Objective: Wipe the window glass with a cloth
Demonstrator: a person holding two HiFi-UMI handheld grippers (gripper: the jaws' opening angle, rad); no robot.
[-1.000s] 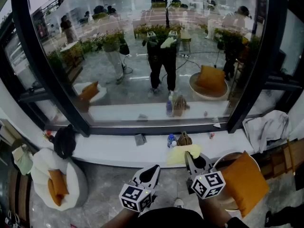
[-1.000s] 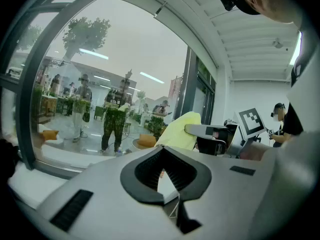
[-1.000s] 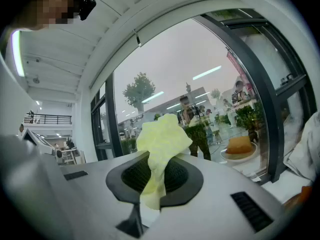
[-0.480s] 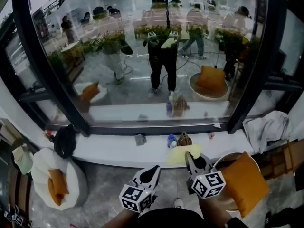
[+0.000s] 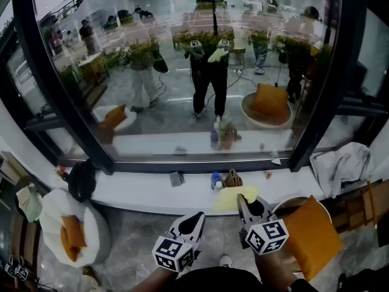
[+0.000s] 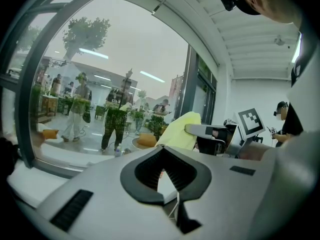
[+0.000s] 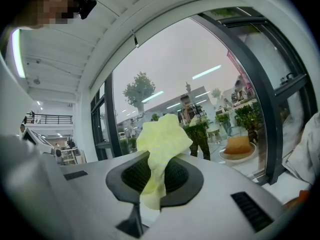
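Note:
The big window glass (image 5: 194, 72) fills the upper head view between black frame posts and reflects me holding both grippers. My right gripper (image 5: 243, 203) is shut on a pale yellow cloth (image 5: 233, 197), low and short of the pane. In the right gripper view the cloth (image 7: 161, 139) sticks up out of the closed jaws of that gripper (image 7: 155, 170) and hangs below them. My left gripper (image 5: 196, 221) is beside it to the left, shut with nothing in it. The left gripper view has its own jaws (image 6: 165, 159) closed, with the cloth (image 6: 179, 132) to the right.
A white sill (image 5: 146, 191) below the glass carries a water bottle (image 5: 214, 180), a small brown bag (image 5: 233, 178) and a grey cloth (image 5: 340, 163). An orange cushion on a round chair (image 5: 309, 236) sits at lower right, a white beanbag (image 5: 73, 227) at lower left.
Both grippers stay where they were. Only people seen through the glass have walked on, and the head view has shifted a little.

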